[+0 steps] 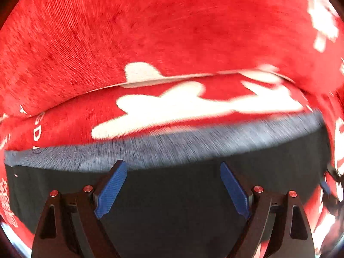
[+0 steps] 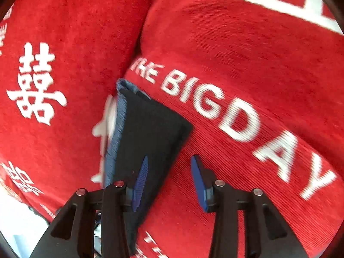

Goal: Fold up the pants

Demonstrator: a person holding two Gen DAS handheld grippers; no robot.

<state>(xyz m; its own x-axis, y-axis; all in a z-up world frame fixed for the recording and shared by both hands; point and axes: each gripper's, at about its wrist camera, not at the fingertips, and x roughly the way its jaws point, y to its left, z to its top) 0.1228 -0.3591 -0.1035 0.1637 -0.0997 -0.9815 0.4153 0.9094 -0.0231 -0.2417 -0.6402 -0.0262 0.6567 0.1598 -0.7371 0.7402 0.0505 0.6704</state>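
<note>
In the left wrist view, the left gripper (image 1: 173, 188) sits nearest, its two blue fingers (image 1: 110, 188) spread wide apart with nothing between them. Right under and between them lies the dark pants (image 1: 172, 215), a flat navy-black cloth that fills the lower part of the view. Just beyond the fingertips runs a paler blue-grey ribbed band (image 1: 172, 148) along the far edge of the pants, from the left side of the view to the right. Past that band the red blanket (image 1: 150, 32) begins, first a fold with big white shapes printed on it, then a higher plain red bulge that fills the top of the view. Motion blur softens the band and the white print.

In the right wrist view, the right gripper (image 2: 168, 182) is also open, its blue fingers (image 2: 140, 182) held a fair way apart and gripping nothing. The left finger hangs over the pants (image 2: 150, 129), the right one over bare red blanket (image 2: 247, 64). Here the pants show as a folded dark wedge that widens away from the gripper, with the blue-grey ribbed band (image 2: 116, 133) down its left edge, reaching a corner at the crease between two swells of the blanket. Whether either gripper touches the cloth cannot be told. White letters reading BIG DAY (image 2: 236, 124) run across the blanket to the right of the pants, and a white Chinese character (image 2: 35, 83) is printed well off to the left
</note>
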